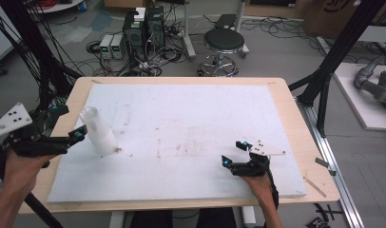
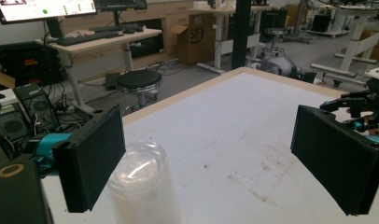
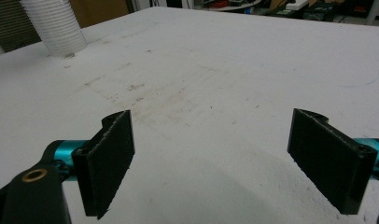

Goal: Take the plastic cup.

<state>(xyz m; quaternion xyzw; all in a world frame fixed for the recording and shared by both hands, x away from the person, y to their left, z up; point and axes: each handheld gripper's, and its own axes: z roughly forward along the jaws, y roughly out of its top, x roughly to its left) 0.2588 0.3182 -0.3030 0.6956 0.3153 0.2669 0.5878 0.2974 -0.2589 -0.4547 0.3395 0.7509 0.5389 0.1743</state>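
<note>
A stack of white plastic cups stands upright on the left part of the white foam board. My left gripper is open just left of the stack, raised a little off the board. In the left gripper view the cup stack rises close beside the left jaw, inside the wide gap of the left gripper. My right gripper is open near the board's front right, with nothing between its jaws. From the right gripper the cup stack stands far off at the top left.
The foam board lies on a wooden table. Beyond the far edge are a black stool, computer boxes and loose cables on the floor. Black frame posts stand at the right. A thin wooden stick lies at the table's right front corner.
</note>
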